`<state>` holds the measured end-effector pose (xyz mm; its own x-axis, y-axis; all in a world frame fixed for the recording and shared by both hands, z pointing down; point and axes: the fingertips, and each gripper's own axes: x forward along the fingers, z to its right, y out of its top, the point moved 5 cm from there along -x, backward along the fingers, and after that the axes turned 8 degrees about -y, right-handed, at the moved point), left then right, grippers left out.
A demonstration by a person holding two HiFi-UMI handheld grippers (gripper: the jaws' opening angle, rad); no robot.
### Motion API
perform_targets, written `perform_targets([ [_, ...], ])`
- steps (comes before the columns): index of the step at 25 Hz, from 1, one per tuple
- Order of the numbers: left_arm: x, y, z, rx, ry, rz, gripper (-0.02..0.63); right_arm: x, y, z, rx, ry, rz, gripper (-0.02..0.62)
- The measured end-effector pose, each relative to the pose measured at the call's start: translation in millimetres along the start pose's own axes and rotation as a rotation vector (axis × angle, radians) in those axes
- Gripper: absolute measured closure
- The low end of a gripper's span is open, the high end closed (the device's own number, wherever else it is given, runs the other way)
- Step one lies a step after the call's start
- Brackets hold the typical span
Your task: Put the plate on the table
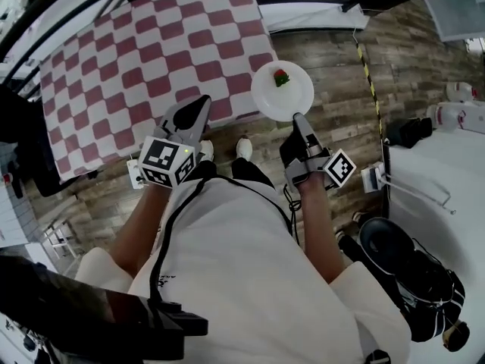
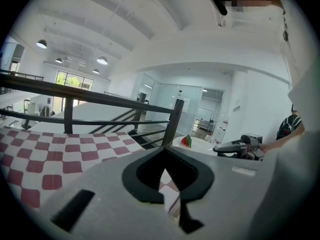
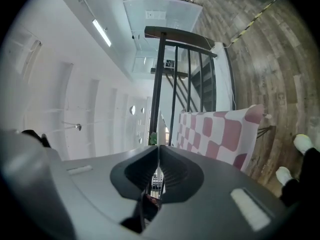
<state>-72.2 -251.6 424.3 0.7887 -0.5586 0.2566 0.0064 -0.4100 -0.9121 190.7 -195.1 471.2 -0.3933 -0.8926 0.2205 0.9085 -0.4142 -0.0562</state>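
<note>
While the plate (image 1: 282,91) is gripped at its near rim by the right gripper (image 1: 299,120), it is held out over the wooden floor (image 1: 333,74) just beside the table (image 1: 151,59). Seen from above, the plate's left rim meets the draped edge of the red-and-white checked cloth near the table's front right corner; whether they touch cannot be told. A small red fruit with a green top (image 1: 281,77) is carried on the far half of the plate. In the right gripper view the jaws are seen pressed together on the plate, which shows edge-on as a thin pale line (image 3: 159,134).

The left gripper (image 1: 198,106) is held over the table's near edge, jaws closed on nothing — their tips meet in its own view, with the plate (image 2: 200,143) seen beyond to the right. A broad stretch of checked cloth lies left of the plate. The table's far side is bordered by a black railing (image 2: 100,101), and a yellow-black tape line (image 1: 368,74) is laid on the planks to the right.
</note>
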Motion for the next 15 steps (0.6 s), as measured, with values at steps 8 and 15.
perform_targets([
  [8,17,-15,8,-0.026,0.055,-0.005,0.599,19,20,22,-0.008,-0.01,-0.08,0.576],
  [15,31,-30,10,-0.038,0.08,-0.028,0.598,40,23,43,-0.001,-0.016,-0.134,0.577],
])
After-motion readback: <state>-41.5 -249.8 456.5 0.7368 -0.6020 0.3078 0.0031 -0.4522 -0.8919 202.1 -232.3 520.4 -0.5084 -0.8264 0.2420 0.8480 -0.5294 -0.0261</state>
